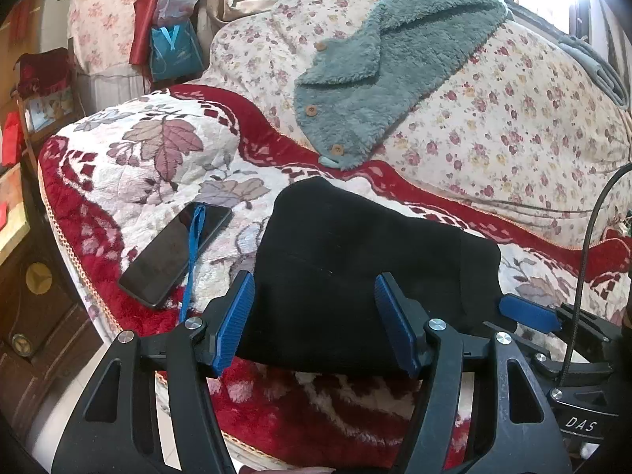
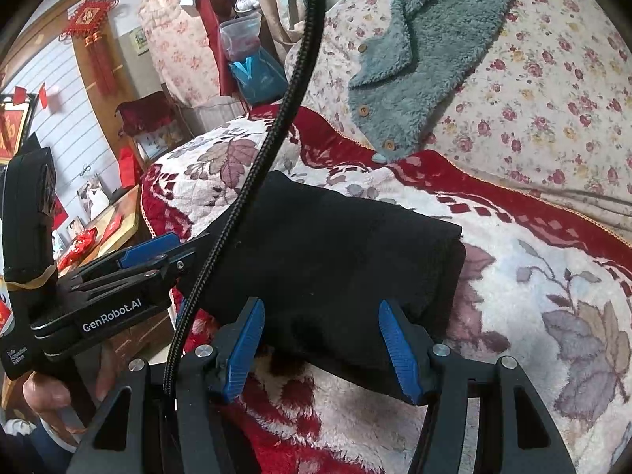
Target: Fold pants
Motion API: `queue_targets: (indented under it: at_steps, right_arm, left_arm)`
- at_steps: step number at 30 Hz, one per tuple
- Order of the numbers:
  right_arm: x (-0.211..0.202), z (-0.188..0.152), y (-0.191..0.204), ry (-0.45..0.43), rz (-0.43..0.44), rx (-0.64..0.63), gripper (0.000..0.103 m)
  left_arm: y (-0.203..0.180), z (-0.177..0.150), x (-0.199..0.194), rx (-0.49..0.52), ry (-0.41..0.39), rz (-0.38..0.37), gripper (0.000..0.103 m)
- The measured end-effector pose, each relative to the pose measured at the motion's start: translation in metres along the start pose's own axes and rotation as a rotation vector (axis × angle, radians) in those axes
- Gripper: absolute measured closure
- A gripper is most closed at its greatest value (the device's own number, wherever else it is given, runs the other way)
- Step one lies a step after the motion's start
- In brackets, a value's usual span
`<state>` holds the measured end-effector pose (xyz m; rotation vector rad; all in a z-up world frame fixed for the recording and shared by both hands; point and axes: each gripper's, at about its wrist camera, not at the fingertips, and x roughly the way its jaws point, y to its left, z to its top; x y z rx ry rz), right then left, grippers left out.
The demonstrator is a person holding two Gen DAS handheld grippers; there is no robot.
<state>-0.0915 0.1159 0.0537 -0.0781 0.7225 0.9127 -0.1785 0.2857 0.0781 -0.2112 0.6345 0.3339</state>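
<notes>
The black pants (image 1: pixel 355 260) lie folded into a compact thick stack on the red and white floral blanket (image 1: pixel 150 166). They also show in the right wrist view (image 2: pixel 331 260). My left gripper (image 1: pixel 316 316) is open, its blue pads on either side of the stack's near edge, holding nothing. My right gripper (image 2: pixel 322 339) is open too, over the near right part of the stack. The right gripper's blue tip (image 1: pixel 529 312) shows at the stack's right end in the left wrist view. The left gripper (image 2: pixel 150 252) shows at the stack's left end in the right wrist view.
A black phone (image 1: pixel 177 252) with a blue strap lies left of the pants. A teal fleece jacket (image 1: pixel 379 75) lies on the flowered quilt (image 1: pixel 513 126) behind. A black cable (image 2: pixel 276 130) hangs across the right wrist view. Wooden furniture (image 1: pixel 35 296) stands at the bed's left.
</notes>
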Motion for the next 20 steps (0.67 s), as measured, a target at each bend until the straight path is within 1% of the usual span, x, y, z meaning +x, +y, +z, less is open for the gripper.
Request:
queue_targets:
  at_steps: [13, 15, 17, 20]
  right_arm:
    - [0.006, 0.0, 0.003, 0.005, 0.007, -0.004, 0.044]
    - [0.007, 0.0, 0.004, 0.007, 0.008, -0.004, 0.044]
    - [0.007, -0.001, 0.004, 0.008, 0.01, -0.002, 0.044]
    - [0.002, -0.002, 0.0, 0.005, 0.019, 0.007, 0.044]
  left_arm:
    - [0.003, 0.0, 0.002, 0.0, -0.004, -0.001, 0.039]
    - [0.004, -0.002, 0.001, 0.004, -0.022, 0.004, 0.039]
    - [0.002, -0.005, -0.002, 0.02, -0.054, 0.024, 0.039]
    - [-0.007, -0.004, -0.008, 0.034, -0.05, 0.022, 0.039]
